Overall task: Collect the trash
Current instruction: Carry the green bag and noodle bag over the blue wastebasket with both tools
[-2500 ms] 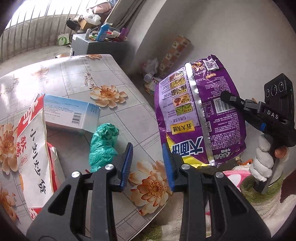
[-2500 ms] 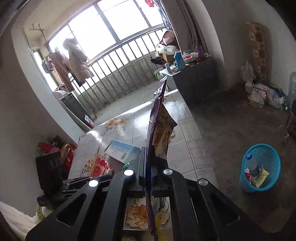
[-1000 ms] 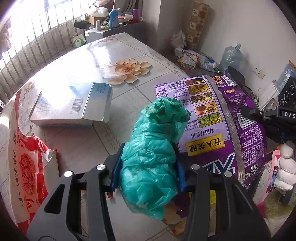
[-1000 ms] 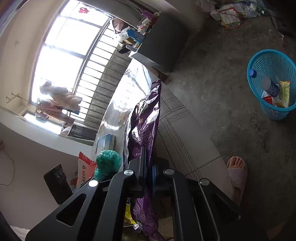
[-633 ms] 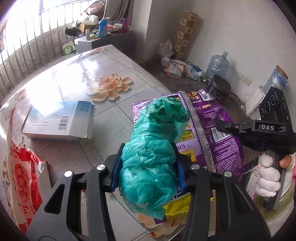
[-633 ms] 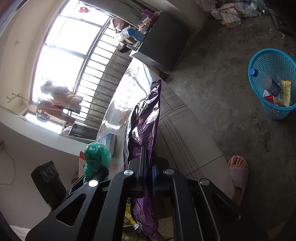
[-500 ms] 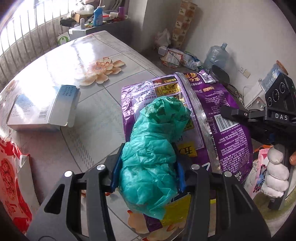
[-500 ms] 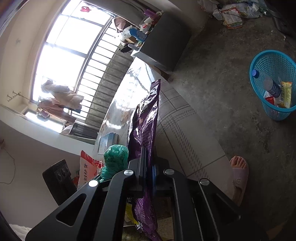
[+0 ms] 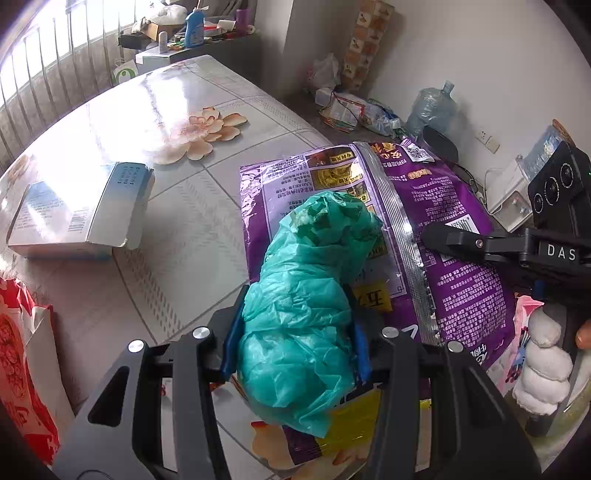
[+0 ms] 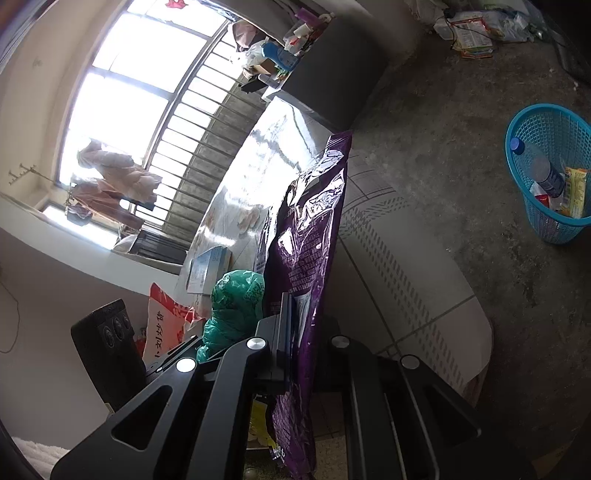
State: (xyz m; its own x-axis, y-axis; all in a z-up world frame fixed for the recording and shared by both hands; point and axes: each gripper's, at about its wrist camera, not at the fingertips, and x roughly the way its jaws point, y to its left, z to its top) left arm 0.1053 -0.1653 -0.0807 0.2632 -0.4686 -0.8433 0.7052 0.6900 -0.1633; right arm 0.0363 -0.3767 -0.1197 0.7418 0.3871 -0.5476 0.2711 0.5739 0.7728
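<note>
My left gripper (image 9: 295,336) is shut on a crumpled green plastic bag (image 9: 306,295) and holds it above the table's near edge. My right gripper (image 10: 299,332) is shut on a large purple snack bag (image 10: 306,240), held upright edge-on beside the green bag (image 10: 234,302). The purple bag (image 9: 443,229) hangs just right of and behind the green bag in the left wrist view, pinched by the right gripper's fingers (image 9: 461,240). A blue mesh trash basket (image 10: 546,147) stands on the floor to the right, with a bottle and wrappers inside.
On the floral table (image 9: 155,110) lie a white and blue box (image 9: 77,214) and a red and white bag (image 9: 22,354) at the left. A cabinet with bottles (image 9: 192,33) stands beyond the table. Clutter and a water jug (image 9: 428,107) sit by the wall.
My left gripper closed on the green bag and lifted it off the table, then moved right toward the purple bag. My right gripper tilted, still holding the purple bag.
</note>
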